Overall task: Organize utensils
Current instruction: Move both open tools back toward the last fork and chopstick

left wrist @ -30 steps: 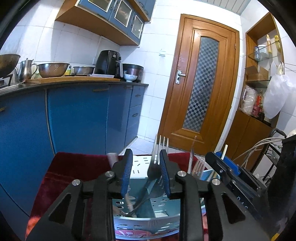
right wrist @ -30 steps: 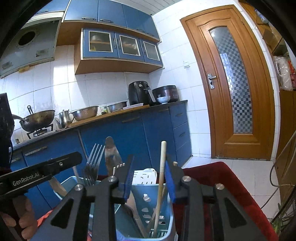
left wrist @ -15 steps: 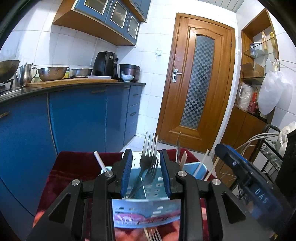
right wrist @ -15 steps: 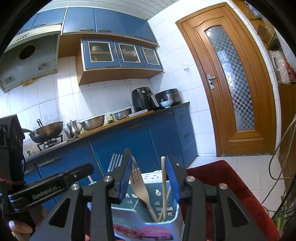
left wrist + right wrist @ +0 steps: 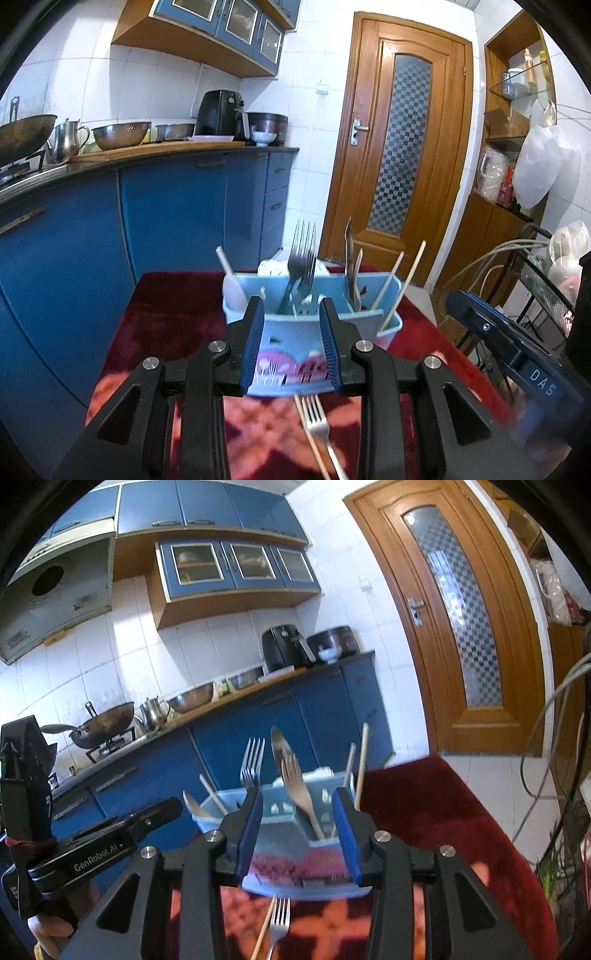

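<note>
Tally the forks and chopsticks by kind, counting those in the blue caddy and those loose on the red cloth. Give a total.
Metal forks: 3 (two in the caddy, one on the cloth)
Wooden fork: 1
Chopsticks: 4 (three in the caddy, one on the cloth)
Total: 8

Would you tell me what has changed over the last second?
Both grippers drew back from the blue utensil caddy. The right gripper, its jaws just opening, let go of the chopstick. The left gripper holds nothing. A fork on the red cloth came into view. Caddy unmoved.
</note>
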